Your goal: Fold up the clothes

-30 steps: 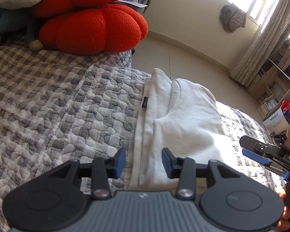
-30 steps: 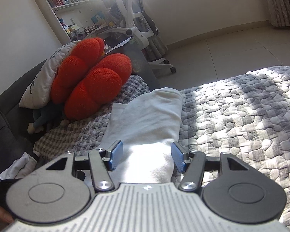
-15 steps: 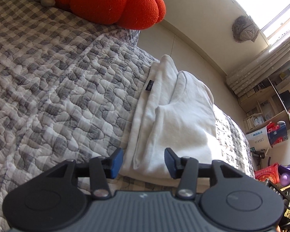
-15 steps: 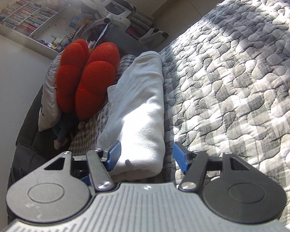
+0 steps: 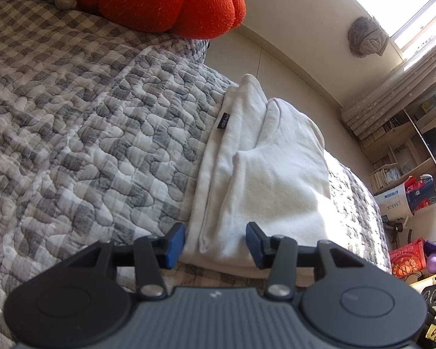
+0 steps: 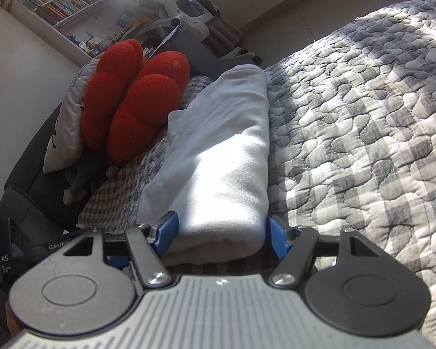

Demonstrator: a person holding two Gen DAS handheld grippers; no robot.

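A white garment (image 5: 270, 174), folded into a long narrow stack with a small dark label on its left edge, lies on the grey-and-white checked quilt (image 5: 87, 145). My left gripper (image 5: 215, 244) is open at the stack's near end. Its blue pads straddle the left part of the fold, and the cloth runs on past the right pad. From the opposite end, the right wrist view shows the same garment (image 6: 223, 157) as a thick roll. My right gripper (image 6: 220, 232) is open and low over the quilt (image 6: 363, 116), one pad on each side of the roll's end.
A big red knitted cushion (image 5: 160, 0) sits at the head of the bed, and the right wrist view shows it (image 6: 136, 101) leaning on a white pillow (image 6: 69, 122). Beyond the bed are tiled floor, a curtain (image 5: 392, 96), shelves and boxes (image 5: 407, 195).
Both grippers have dipped toward the garment's ends and rolled a little. The right one now has the roll's end between its pads. The right gripper has left the left wrist view.
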